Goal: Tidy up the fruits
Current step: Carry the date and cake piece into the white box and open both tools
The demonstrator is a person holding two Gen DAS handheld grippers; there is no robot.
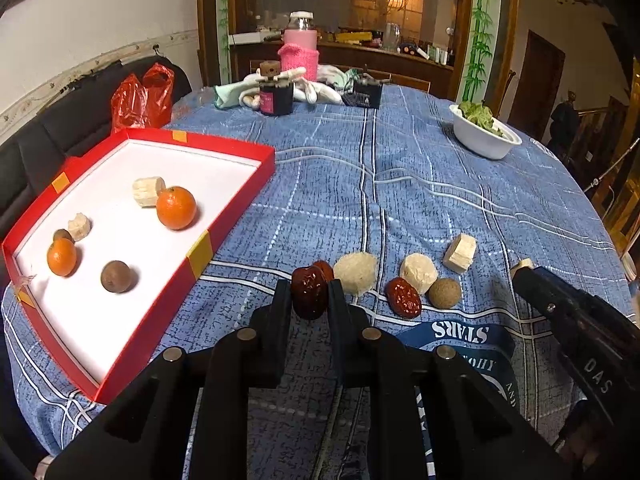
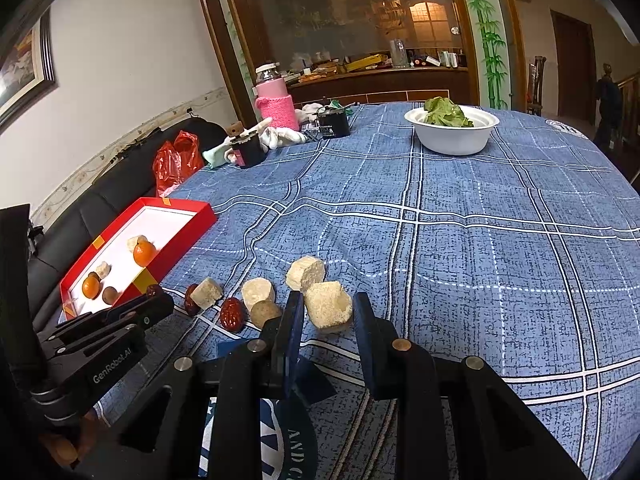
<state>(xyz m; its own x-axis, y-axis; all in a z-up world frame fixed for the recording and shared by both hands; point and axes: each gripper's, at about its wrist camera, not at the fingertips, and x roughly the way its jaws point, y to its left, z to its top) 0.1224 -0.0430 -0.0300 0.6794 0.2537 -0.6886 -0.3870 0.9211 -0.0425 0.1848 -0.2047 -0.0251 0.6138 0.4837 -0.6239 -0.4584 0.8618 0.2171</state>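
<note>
**Both grippers loaded, tray about half filled**

Nearest the cameras, the left gripper (image 1: 310, 294) has its black fingers (image 1: 280, 300) clamped on a dark red, wrinkled dried date (image 1: 309, 294), which it holds just above the counter (image 1: 400, 200) with its blue checked cloth. The right gripper (image 2: 326, 308) has its fingers pressed on both sides of a pale, rough-cut chunk of peeled fruit (image 2: 329, 307); whether that chunk is lifted clear of the cloth I cannot tell.

Just beyond the fingers, a loose row of fruit waits on the cloth: a second dark red date (image 1: 403, 298), a round tan-brown fruit (image 1: 443, 293), another date half hidden behind the held one (image 1: 325, 270), and three more pale cut chunks (image 1: 355, 274), (image 1: 418, 272), (image 1: 460, 252).

Further off, on the left edge of the counter, sits the shallow red cardboard tray with a white floor (image 1: 240, 208). Inside it lie two small orange mandarins (image 1: 176, 207), (image 1: 62, 257), two pale chunks (image 1: 148, 191), (image 1: 79, 227), one round brown fruit (image 1: 116, 276) and another brown one half hidden behind the nearer mandarin.

By my reckoning the sorting is roughly at its midpoint: six pieces are in the tray, two are gripped, and six are left on the cloth. The white bowl of green leaves (image 1: 484, 136) at the far side looks to have no part in it.
</note>
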